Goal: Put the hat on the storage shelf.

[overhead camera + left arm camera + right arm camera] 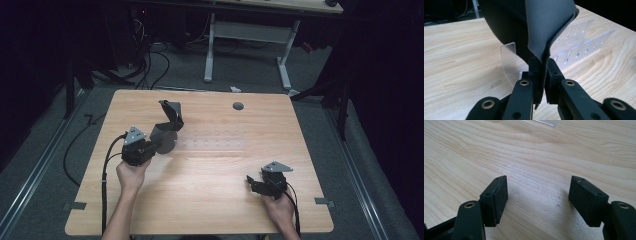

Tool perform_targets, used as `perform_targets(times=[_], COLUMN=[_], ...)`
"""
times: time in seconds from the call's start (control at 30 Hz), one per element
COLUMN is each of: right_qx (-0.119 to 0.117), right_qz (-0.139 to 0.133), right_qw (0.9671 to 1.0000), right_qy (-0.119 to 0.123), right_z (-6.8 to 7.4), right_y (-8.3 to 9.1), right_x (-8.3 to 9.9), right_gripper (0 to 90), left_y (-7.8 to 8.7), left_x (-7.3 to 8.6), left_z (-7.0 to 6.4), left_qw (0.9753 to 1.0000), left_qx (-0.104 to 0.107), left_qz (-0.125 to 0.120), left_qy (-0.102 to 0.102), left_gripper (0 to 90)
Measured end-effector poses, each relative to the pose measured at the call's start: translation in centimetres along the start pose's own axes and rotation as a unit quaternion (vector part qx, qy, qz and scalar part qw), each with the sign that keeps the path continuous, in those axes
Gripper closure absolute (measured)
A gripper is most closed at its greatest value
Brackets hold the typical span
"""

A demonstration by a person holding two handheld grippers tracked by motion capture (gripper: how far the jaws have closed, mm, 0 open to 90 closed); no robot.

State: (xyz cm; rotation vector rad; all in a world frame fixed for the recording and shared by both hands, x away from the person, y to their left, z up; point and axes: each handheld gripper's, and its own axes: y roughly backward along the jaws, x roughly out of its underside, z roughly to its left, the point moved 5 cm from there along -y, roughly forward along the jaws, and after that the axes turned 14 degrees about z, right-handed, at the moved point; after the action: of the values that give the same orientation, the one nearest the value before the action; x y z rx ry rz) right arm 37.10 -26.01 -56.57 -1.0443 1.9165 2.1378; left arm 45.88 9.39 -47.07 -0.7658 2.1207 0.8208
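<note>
A clear plastic rack lies flat on the wooden table just right of the left gripper; its row of upright slotted dividers looks thin, glossy and see-through, and the slots that can be seen hold nothing. The left gripper, on the left half of the table, has its jaws clamped tight on the edge of a dark grey mouse pad, a soft, floppy sheet with a cloth-like grey face and a black rubbery underside. In the left gripper view the mouse pad rises from between the jaws and curls over, hanging partly above the near end of the rack. The right gripper rests low at the near right of the table with its jaws spread wide apart and nothing between them; its flat black pads have a matte, slightly grainy face. The table top is pale, smooth wood grain with rounded corners and a round cable hole at its far side.
</note>
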Motion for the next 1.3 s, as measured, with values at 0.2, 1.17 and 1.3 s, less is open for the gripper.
perform_targets(times=[0.2, 1.17, 1.3], right_qx=[0.000, 0.000, 0.000], right_qz=[0.000, 0.000, 0.000], right_qw=[1.0000, 1.0000, 1.0000], right_qy=[0.000, 0.001, 0.001], right_z=[0.0, 0.0, 0.0], right_y=[0.0, 0.0, 0.0], right_x=[0.0, 0.0, 0.0], right_gripper=[31.9, 31.9, 31.9], left_y=[0.1, 4.3, 4.1], left_x=[0.3, 4.3, 5.4], left_z=[0.3, -0.4, -1.0], left_qw=[0.9999, 0.9993, 0.9993], left_qx=[-0.012, -0.034, -0.025], left_qz=[0.009, 0.012, 0.024], left_qy=[0.002, 0.010, 0.011], left_gripper=[72.2, 41.9, 41.5])
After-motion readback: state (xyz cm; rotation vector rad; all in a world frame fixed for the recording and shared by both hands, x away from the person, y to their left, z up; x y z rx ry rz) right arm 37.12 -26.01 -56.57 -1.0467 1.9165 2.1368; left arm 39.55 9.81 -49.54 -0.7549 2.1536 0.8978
